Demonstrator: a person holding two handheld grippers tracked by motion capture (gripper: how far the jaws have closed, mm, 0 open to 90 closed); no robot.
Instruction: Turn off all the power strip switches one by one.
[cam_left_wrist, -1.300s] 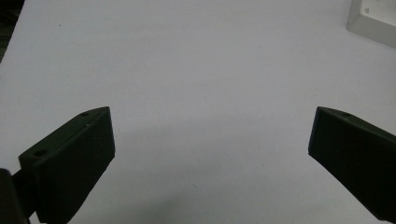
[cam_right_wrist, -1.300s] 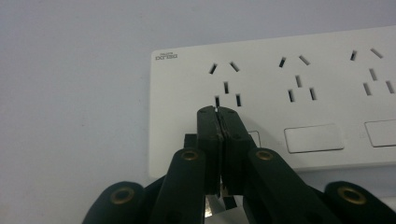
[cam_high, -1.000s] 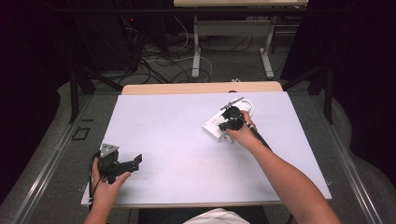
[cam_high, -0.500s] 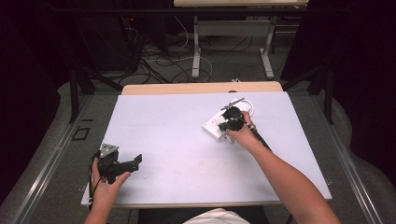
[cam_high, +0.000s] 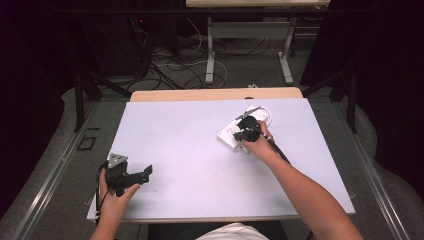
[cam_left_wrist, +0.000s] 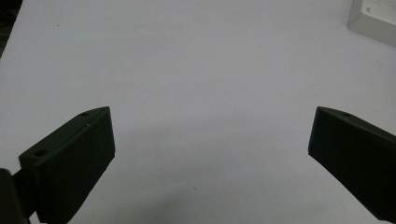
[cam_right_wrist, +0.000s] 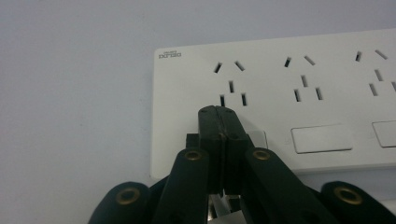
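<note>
At the far right of the white bench (cam_high: 200, 150), I bring my right gripper (cam_right_wrist: 219, 112) down on a white power strip (cam_right_wrist: 299, 102), its jaws clenched together with nothing between them and their joined tip resting over the leftmost rocker switch (cam_right_wrist: 259, 137), just below the first group of sockets. In the high view the same right gripper (cam_high: 245, 131) sits on top of the strip (cam_high: 229, 136), which lies at an angle toward the far right part of the bench with its white cord (cam_high: 262, 112) looping just behind it. My left gripper (cam_high: 142, 175) waits well apart at the near left corner, jaws released and wide over bare bench, holding nothing; its own camera catches one corner of the power strip (cam_left_wrist: 376, 21) far off at the upper right. As I judge it, the work is at the pressing stage: the tip is placed on the first switch, but I cannot tell from these pictures whether that switch has been toggled. The two other switches (cam_right_wrist: 321, 138) along the row look untouched, no plug sits in any socket, and anything beyond this first press is left to do.
</note>
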